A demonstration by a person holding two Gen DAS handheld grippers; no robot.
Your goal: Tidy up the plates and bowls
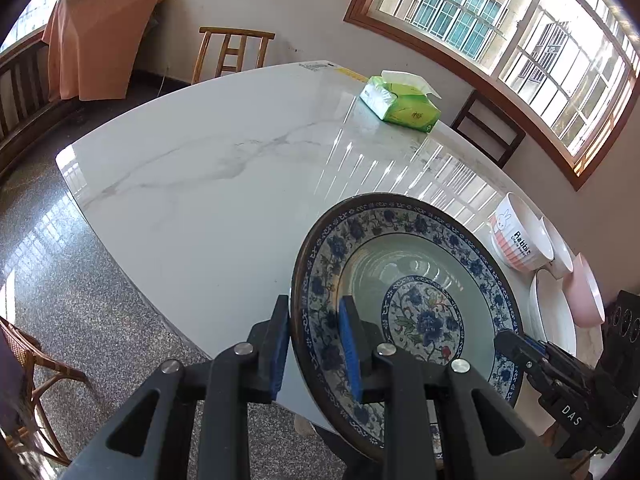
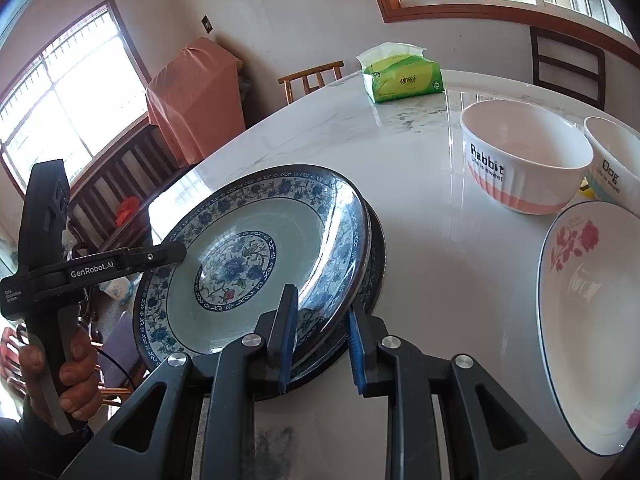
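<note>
A blue-and-white floral plate (image 1: 420,280) is held tilted over a second matching plate (image 2: 376,268) that lies on the marble table (image 1: 208,184). My left gripper (image 1: 316,348) straddles the top plate's left rim, pads close on it. My right gripper (image 2: 324,340) straddles its near right rim (image 2: 320,300) and also shows in the left wrist view (image 1: 516,344). The left gripper shows in the right wrist view (image 2: 176,252) on the far rim. A Rabbit bowl (image 2: 520,160), a Dog bowl (image 2: 616,164) and a rose plate (image 2: 592,300) stand to the right.
A green tissue pack (image 1: 400,104) lies at the far side of the table. A pink bowl (image 1: 588,292) sits by the wall side. Wooden chairs (image 1: 232,52) stand around the table. The table's left edge drops to a speckled floor (image 1: 80,280).
</note>
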